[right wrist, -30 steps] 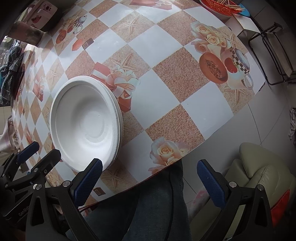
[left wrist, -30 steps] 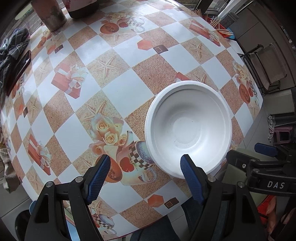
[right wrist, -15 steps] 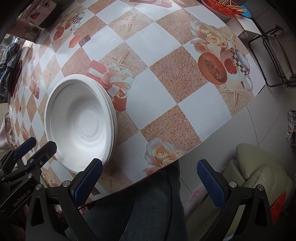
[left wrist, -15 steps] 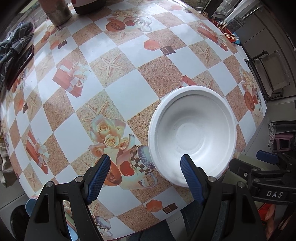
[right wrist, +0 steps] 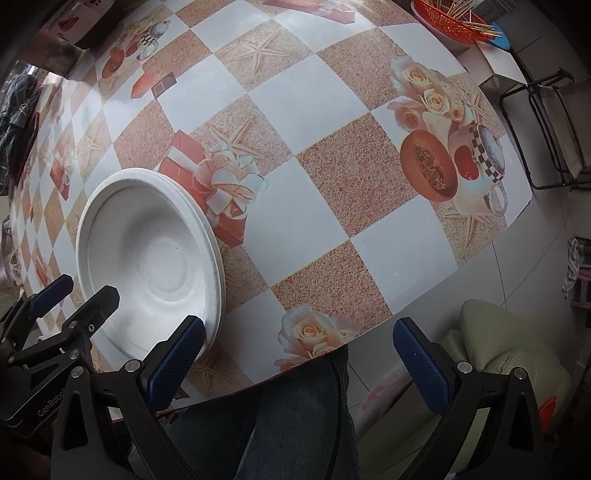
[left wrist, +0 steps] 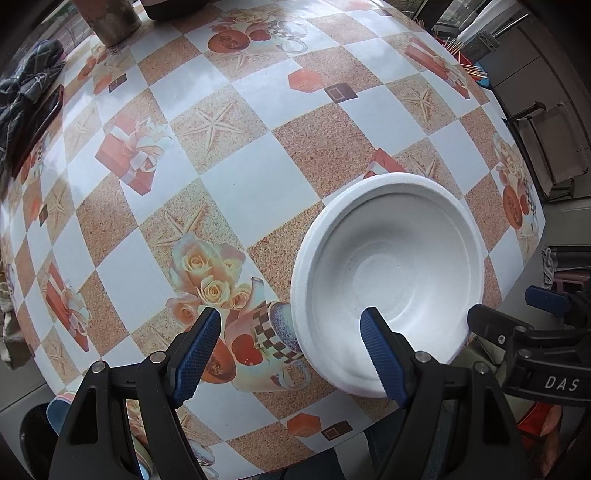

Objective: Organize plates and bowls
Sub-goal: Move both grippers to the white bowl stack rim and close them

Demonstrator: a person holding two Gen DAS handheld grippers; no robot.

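Observation:
A stack of white paper bowls [left wrist: 391,273] sits near the front edge of the patterned table [left wrist: 258,184]; it also shows in the right wrist view [right wrist: 151,254], where layered rims show at its right side. My left gripper [left wrist: 291,350] is open and empty above the table, its right finger over the stack's near rim. My right gripper [right wrist: 299,358] is open and empty, hovering over the table's front edge, right of the stack. Each gripper shows at the edge of the other's view.
A metal can [left wrist: 110,14] and dark cloth [left wrist: 26,88] lie at the far left. A red basket of sticks [right wrist: 454,18] stands at the far right. A folding chair [right wrist: 546,129] and a cream seat [right wrist: 509,354] stand beside the table. A person's leg [right wrist: 295,424] is below the edge.
Both grippers have drifted back and up a little, so the stack sits slightly farther off in both views. Both stay open and the stack has not moved.

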